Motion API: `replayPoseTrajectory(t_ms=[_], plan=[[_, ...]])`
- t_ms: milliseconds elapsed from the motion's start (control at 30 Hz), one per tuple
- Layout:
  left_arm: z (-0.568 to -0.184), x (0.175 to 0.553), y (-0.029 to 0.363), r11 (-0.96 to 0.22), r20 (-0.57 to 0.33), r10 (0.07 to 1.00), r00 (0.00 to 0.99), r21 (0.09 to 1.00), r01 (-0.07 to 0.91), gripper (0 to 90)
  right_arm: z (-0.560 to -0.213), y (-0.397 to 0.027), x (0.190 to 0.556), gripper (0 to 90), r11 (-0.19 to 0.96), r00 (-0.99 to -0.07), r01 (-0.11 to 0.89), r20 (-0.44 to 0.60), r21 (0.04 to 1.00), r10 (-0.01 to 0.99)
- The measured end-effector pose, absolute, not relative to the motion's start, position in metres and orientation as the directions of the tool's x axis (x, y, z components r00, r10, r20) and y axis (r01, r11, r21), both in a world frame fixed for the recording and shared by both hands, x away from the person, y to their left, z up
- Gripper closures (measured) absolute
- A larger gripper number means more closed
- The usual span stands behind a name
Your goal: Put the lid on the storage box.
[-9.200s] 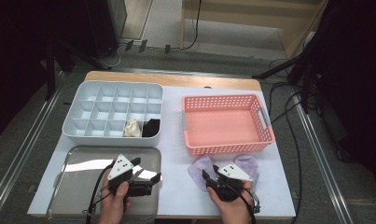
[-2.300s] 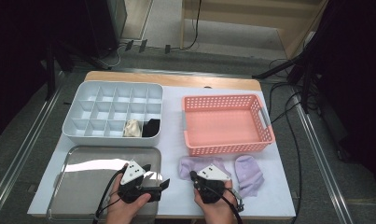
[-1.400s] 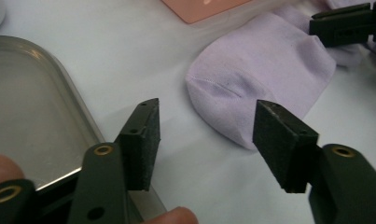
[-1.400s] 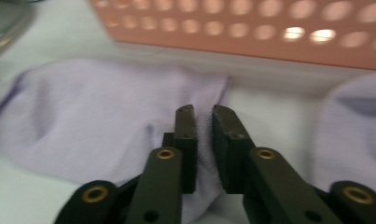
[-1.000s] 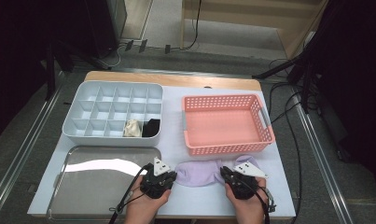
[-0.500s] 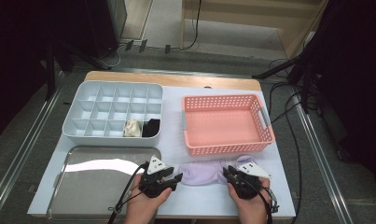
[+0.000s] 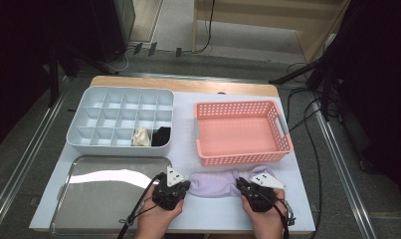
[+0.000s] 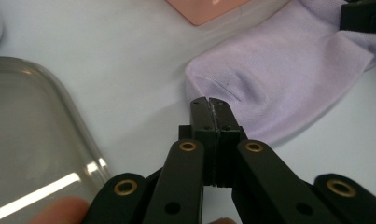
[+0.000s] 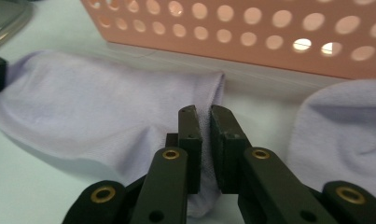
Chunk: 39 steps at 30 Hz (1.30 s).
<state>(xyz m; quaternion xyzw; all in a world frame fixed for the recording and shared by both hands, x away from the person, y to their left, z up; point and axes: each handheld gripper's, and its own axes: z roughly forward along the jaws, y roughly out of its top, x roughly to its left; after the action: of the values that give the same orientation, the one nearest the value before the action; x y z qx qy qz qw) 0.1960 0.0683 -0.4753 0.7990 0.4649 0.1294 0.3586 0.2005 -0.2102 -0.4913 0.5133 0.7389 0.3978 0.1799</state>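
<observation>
both grippers sit at the table's near edge, one at each end of a lilac sock [image 7: 215, 182] stretched flat between them, just in front of the pink basket [image 7: 240, 155]. left gripper [image 8: 209, 103] has just been closing; its jaws now meet at the sock's edge, beside the metal tray [image 8: 31, 135]. right gripper [image 9: 202, 116] has also just been closing and is clamped on a fold of the sock's other end.
</observation>
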Motion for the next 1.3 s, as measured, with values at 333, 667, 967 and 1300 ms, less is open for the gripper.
replayPoseTrajectory(t_ms=[333,667,967,1300], plan=[[-0.475,0.194,0.079,-0.237,-0.21,0.817,0.537,0.726,0.645,62.7,-0.481,-0.216,0.195,69.6,0.105,-0.407,0.585,0.179,0.805,0.896],[-0.471,0.188,0.097,-0.186,-0.262,0.798,0.543,0.75,0.635,55.5,-0.468,-0.255,0.178,60.9,0.018,-0.287,0.542,0.165,0.84,0.944],[-0.478,0.195,0.086,-0.216,-0.269,0.795,0.543,0.711,0.669,61.5,-0.481,-0.226,0.172,63.9,0.073,-0.349,0.615,0.188,0.785,0.918],[-0.478,0.197,0.077,-0.292,-0.192,0.809,0.556,0.69,0.663,90.0,-0.49,-0.218,0.181,87.1,0.15,-0.344,0.616,0.092,0.774,0.935]])
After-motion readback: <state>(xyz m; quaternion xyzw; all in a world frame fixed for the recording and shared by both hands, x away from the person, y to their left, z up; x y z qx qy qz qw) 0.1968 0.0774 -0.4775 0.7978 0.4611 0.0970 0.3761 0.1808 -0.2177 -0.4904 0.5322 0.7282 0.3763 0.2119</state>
